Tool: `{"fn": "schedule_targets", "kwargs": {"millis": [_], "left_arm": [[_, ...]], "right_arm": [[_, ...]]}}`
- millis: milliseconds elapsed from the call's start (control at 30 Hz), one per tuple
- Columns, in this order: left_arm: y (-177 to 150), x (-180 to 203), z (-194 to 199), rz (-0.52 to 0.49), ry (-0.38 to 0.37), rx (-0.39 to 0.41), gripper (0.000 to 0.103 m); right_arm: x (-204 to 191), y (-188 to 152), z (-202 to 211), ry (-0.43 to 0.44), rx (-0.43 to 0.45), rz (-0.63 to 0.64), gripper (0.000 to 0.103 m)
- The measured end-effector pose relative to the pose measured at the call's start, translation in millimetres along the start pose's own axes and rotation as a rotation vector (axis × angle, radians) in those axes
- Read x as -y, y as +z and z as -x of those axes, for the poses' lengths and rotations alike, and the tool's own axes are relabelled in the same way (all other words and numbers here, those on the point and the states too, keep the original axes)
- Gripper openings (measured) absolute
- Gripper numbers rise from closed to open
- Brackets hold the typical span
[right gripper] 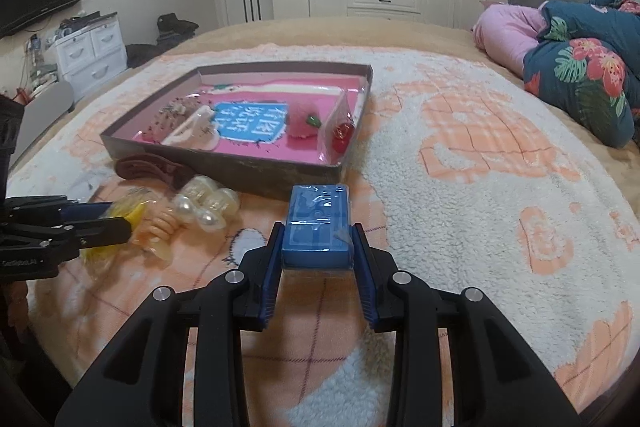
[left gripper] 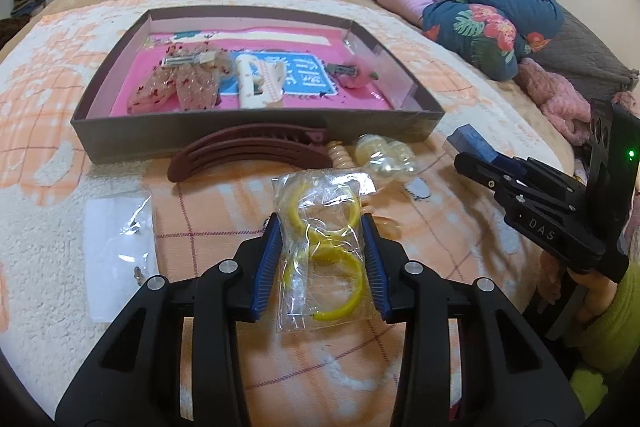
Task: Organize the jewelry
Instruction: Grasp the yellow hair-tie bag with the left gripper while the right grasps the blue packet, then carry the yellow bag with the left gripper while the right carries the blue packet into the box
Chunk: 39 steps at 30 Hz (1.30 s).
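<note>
Left gripper (left gripper: 325,259) low in the foreground, jaws clamped on a clear bag of yellow hoop earrings (left gripper: 326,247). Just beyond, a dark red hair clip (left gripper: 248,155) lying against the near wall of a grey box (left gripper: 256,135) with a pink floor. Beside the clip, a bag of pearl pieces (left gripper: 386,157). Flat clear packet (left gripper: 118,247) at left on the bed blanket (left gripper: 52,131). Right gripper (left gripper: 478,157) at far right, gripping a blue box (left gripper: 474,143).
</note>
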State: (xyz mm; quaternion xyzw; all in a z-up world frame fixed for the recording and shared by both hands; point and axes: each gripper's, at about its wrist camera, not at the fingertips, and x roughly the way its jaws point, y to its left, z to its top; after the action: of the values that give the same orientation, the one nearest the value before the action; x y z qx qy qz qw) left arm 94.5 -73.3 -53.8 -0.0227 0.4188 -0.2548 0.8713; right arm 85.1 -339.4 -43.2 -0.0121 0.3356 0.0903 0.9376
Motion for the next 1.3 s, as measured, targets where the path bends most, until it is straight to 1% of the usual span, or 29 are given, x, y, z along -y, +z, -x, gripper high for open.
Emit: {"fn": "schedule_targets", "kwargs": {"millis": [233, 567, 800, 1300], "left_arm": [[5.2, -1.3, 15.1, 0.011, -0.004, 0.046, 0.031], [12.7, -16.6, 33.2, 0.047, 0.012, 0.108, 0.031], [15.0, -35.3, 43.7, 0.088, 0.025, 0.145, 0.031], [25.9, -71.0, 63.3, 0.157, 0.075, 0.225, 0.031]], "right_arm": [[-12.3, 4.5, 13.0, 0.038, 0.024, 0.025, 0.032], [-30.5, 15.9, 14.7, 0.083, 0.037, 0.053, 0.032], [-44.8, 24.5, 8.3, 0.116, 0.034, 0.069, 0.032], [-61.8, 45.4, -4.7, 0.134, 0.052, 0.096, 0.032]]}}
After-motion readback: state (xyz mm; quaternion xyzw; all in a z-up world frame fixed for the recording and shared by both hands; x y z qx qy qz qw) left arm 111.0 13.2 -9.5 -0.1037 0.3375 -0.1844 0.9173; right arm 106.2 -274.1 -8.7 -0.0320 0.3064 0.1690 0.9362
